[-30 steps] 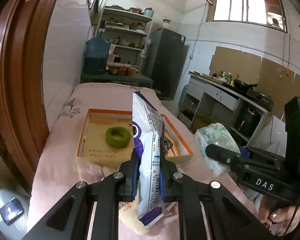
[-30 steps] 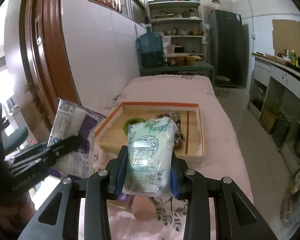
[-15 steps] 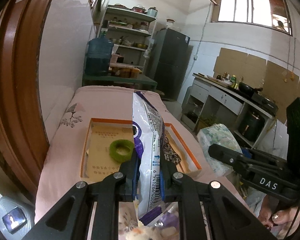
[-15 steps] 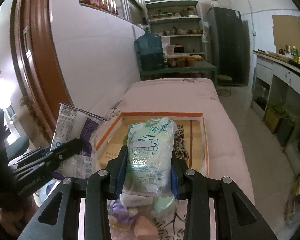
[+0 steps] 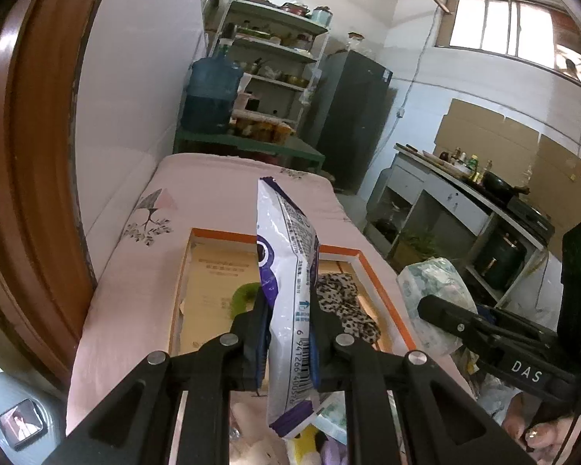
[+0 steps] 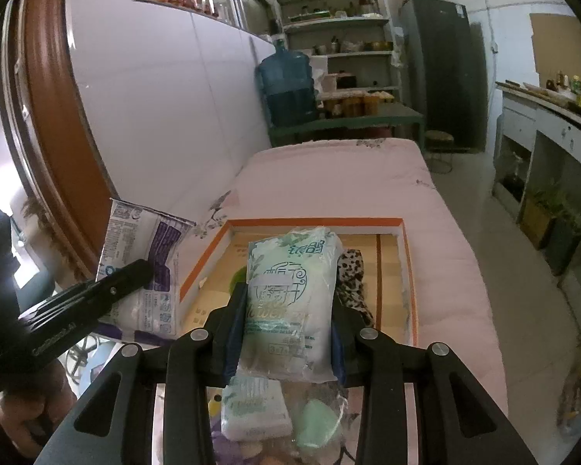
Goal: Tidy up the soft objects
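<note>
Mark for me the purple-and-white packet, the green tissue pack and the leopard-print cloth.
purple-and-white packet [image 5: 290, 302]: left wrist view, on its printed side above the barcode.
green tissue pack [image 6: 288, 290]: right wrist view, on its front label.
leopard-print cloth [image 5: 342, 302]: left wrist view, on its middle fold.

"DAS" on right gripper [image 5: 441, 312]

Purple-white packet [image 5: 290, 310] between tool [image 5: 289, 323] pads

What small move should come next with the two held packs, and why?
Probably carry both forward over the orange-rimmed box: the left claw grips the purple-and-white pack, the right claw the green tissue pack, both short of it.
</note>
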### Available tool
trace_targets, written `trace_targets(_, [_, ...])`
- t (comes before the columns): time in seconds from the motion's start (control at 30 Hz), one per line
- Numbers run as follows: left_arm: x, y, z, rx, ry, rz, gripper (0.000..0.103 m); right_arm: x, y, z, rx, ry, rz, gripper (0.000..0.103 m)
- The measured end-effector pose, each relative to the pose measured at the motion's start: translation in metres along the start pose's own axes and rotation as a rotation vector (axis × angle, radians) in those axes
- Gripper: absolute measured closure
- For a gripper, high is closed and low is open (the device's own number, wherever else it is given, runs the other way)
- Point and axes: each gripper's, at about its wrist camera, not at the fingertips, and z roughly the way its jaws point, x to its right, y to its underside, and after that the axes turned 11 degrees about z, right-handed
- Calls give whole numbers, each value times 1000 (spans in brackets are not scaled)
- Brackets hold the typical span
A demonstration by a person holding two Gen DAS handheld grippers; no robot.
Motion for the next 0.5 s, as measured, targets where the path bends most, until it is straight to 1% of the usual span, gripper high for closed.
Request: trace_targets(0.5, [-28,3,45,-71,-25,-53,87,4,-8,54,-76,-16,22,66])
